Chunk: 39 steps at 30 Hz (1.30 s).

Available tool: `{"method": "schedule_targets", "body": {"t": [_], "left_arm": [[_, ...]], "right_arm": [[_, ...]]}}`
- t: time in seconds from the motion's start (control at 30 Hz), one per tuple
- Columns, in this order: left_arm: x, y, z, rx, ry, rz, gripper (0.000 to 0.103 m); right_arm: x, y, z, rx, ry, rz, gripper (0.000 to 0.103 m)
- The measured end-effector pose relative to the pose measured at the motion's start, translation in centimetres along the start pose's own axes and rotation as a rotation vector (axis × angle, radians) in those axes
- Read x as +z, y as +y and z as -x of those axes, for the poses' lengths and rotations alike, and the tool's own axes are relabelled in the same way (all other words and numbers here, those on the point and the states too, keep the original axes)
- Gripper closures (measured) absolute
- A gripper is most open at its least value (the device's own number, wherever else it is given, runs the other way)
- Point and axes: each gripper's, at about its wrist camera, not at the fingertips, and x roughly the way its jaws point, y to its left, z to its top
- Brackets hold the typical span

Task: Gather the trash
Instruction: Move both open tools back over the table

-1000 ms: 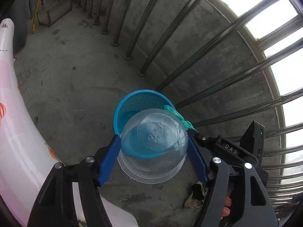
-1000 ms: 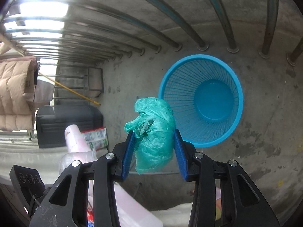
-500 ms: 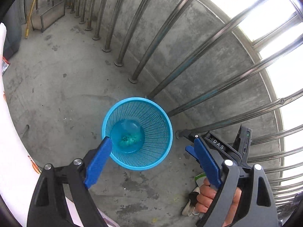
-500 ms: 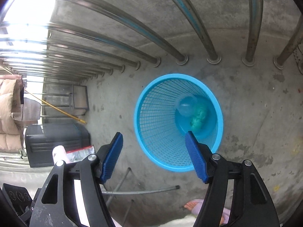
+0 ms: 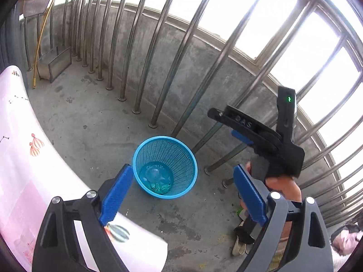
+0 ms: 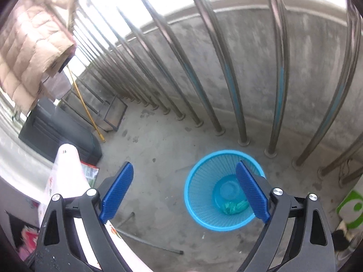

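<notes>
A blue mesh basket (image 5: 165, 166) stands upright on the bare concrete floor (image 5: 74, 122), and everything else can be placed from it. Just behind the basket a row of steel railing bars (image 5: 140, 68) rises from the floor along a low concrete wall. To the basket's left lies a pale pink printed sheet (image 5: 20, 149), near but not touching it, and further off in that direction a yellow pole (image 6: 85, 107) leans beside a metal frame (image 6: 113, 113), with a dark bin (image 6: 61, 133) close by (a quilted beige coat (image 6: 29, 43) hangs above it). Inside the basket, at the bottom, rest a clear plastic cup (image 5: 153, 172) and a crumpled green plastic bag (image 5: 160, 187), lying side by side and touching. The left gripper (image 5: 181, 192) hovers above the basket with its jaws spread wide, gripping nothing. The right gripper (image 6: 183, 195) is likewise wide open and empty, its right finger (image 6: 251, 195) overlapping the basket's rim in view.
</notes>
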Motion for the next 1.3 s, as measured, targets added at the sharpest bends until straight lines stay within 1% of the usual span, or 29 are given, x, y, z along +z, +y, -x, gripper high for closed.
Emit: {"method": "schedule_targets", "body": {"t": [0.07,0.1,0.17,0.27,0.4,0.5,0.57,0.63,0.7,0.77,0.87,0.93,1.03,1.1,1.17,1.2,1.3], "left_arm": [[-1.7,0.1,2.5,0.000,-0.034,0.006,0.014],[-2.6,0.3,3.7,0.015,-0.055,0.013,0.014],[-4.4,0.8,6.1,0.054,-0.112,0.012,0.011],[-6.8,2.0,9.4,0.143,-0.173,0.028,0.006],[-9.5,5.5,14.2,0.218,-0.244,0.131,0.006],[-11.4,8.4,17.3,0.301,-0.287,0.208,0.006],[-12.7,10.2,19.2,0.331,-0.307,0.251,0.006],[-13.8,12.0,21.0,0.336,-0.337,0.290,0.006],[-14.8,13.5,22.8,0.357,-0.374,0.324,0.006],[-15.6,14.7,24.9,0.367,-0.412,0.340,0.006],[-16.2,16.4,27.6,0.389,-0.463,0.352,0.006],[-16.4,17.3,29.4,0.386,-0.496,0.341,0.006],[-15.7,18.9,31.4,0.394,-0.503,0.293,0.006],[-14.8,20.0,32.0,0.411,-0.485,0.252,0.006],[-13.6,21.2,31.9,0.431,-0.447,0.213,0.006],[-13.1,22.0,31.7,0.425,-0.424,0.201,0.006],[-11.4,24.6,30.6,0.390,-0.346,0.207,0.006]], "right_arm": [[-0.4,2.2,1.4,-0.035,-0.046,0.105,0.008],[-0.7,3.2,2.1,-0.051,-0.066,0.154,0.008],[-1.4,5.0,3.2,-0.084,-0.103,0.243,0.008],[-3.0,7.1,4.1,-0.090,-0.130,0.348,0.008],[-4.6,9.5,5.7,-0.071,-0.159,0.464,0.008],[-5.5,11.9,7.1,-0.076,-0.189,0.530,0.008],[-6.1,13.6,7.9,-0.056,-0.204,0.575,0.008],[-6.6,15.1,8.3,-0.013,-0.209,0.605,0.008],[-7.2,16.7,8.8,0.045,-0.211,0.631,0.008],[-7.6,18.1,9.3,0.125,-0.205,0.638,0.008],[-8.3,20.4,9.9,0.246,-0.189,0.626,0.008],[-8.6,22.2,9.8,0.299,-0.163,0.618,0.008],[-8.6,24.8,8.8,0.370,-0.083,0.598,0.008],[-8.6,26.2,7.9,0.427,-0.019,0.571,0.008],[-8.8,27.7,7.1,0.468,0.041,0.548,0.008],[-9.1,28.3,6.9,0.484,0.066,0.543,0.008],[-9.8,30.4,5.6,0.519,0.144,0.551,0.015]]}}
